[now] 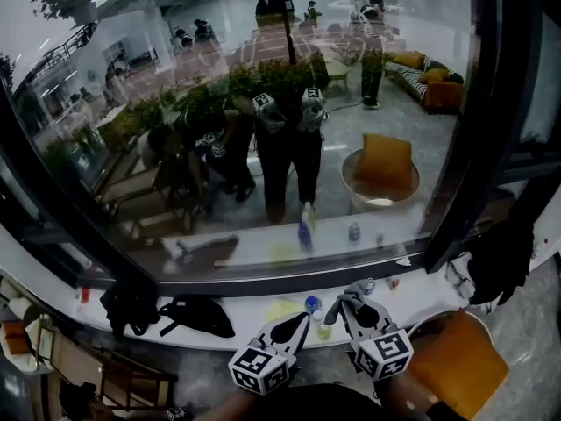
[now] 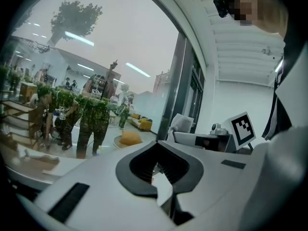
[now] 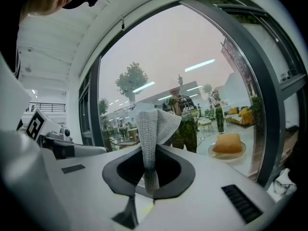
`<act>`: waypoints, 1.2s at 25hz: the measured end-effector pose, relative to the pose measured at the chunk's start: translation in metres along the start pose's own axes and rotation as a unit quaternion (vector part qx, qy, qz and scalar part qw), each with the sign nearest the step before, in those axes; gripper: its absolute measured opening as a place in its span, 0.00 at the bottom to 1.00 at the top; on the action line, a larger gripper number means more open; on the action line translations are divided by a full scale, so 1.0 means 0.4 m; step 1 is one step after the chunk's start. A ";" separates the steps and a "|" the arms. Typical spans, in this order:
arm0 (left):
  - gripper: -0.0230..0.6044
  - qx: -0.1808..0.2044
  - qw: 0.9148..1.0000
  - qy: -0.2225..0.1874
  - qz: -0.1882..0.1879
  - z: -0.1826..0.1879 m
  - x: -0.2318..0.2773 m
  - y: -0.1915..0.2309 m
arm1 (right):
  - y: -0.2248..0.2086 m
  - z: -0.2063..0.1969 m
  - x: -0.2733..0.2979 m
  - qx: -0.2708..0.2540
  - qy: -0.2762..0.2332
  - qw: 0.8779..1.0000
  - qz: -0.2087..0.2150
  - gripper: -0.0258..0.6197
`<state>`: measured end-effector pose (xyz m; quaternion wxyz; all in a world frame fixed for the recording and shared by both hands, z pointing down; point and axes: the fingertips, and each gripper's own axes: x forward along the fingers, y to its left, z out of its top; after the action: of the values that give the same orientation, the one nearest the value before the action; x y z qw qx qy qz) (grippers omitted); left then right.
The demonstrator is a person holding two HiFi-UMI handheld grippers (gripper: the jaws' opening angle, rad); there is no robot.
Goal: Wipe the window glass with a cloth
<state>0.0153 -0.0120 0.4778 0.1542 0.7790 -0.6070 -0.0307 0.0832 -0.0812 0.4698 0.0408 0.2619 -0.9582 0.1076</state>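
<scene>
The window glass [image 1: 263, 103] fills the head view and mirrors the room and the person. Low in front of it, above the white sill [image 1: 254, 330], are both grippers. My right gripper [image 1: 349, 303] is shut on a grey knitted cloth [image 1: 337, 296]. In the right gripper view the cloth [image 3: 154, 126] stands up folded out of the right gripper [image 3: 150, 170], short of the glass [image 3: 192, 71]. My left gripper [image 1: 292, 328] is beside it, shut and holding nothing. In the left gripper view, the left gripper [image 2: 157, 166] has its pads together and points at the glass [image 2: 106, 47].
On the sill lie a yellow rag [image 1: 282, 308], a small blue-capped bottle [image 1: 313, 304] and two black bags [image 1: 197, 314] [image 1: 130, 305]. A dark window frame [image 1: 465, 147] borders the pane on the right. An orange chair [image 1: 456, 362] stands at the lower right.
</scene>
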 end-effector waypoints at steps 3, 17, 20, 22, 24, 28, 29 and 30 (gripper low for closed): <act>0.05 -0.003 1.000 -0.012 -0.003 0.042 -0.009 0.060 | 0.033 0.017 0.059 -0.007 -0.004 1.000 -0.001 0.12; 0.05 -0.008 0.999 -0.022 -0.048 0.108 -0.029 0.321 | 0.130 0.067 0.278 -0.040 -0.011 0.998 -0.054 0.12; 0.05 -0.002 0.999 -0.025 -0.044 0.130 -0.053 0.401 | 0.175 0.098 0.356 -0.055 -0.020 0.997 -0.053 0.12; 0.05 0.010 0.999 -0.029 -0.039 0.144 -0.075 0.458 | 0.209 0.120 0.411 -0.069 -0.026 0.996 -0.050 0.12; 0.05 0.021 0.999 -0.039 -0.032 0.172 -0.094 0.507 | 0.238 0.146 0.468 -0.082 -0.035 0.995 -0.044 0.12; 0.05 0.038 0.998 -0.058 -0.009 0.234 -0.120 0.589 | 0.281 0.202 0.575 -0.098 -0.053 0.993 -0.032 0.12; 0.05 0.040 0.997 -0.065 -0.003 0.249 -0.128 0.611 | 0.296 0.221 0.603 -0.104 -0.057 0.992 -0.030 0.12; 0.05 0.040 0.997 -0.072 0.004 0.265 -0.137 0.633 | 0.310 0.240 0.631 -0.111 -0.062 0.992 -0.028 0.12</act>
<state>-0.2609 -0.0358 0.4398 0.0785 0.7777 -0.6206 -0.0620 -0.1992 -0.1234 0.3872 0.0130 0.2890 -0.9571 -0.0169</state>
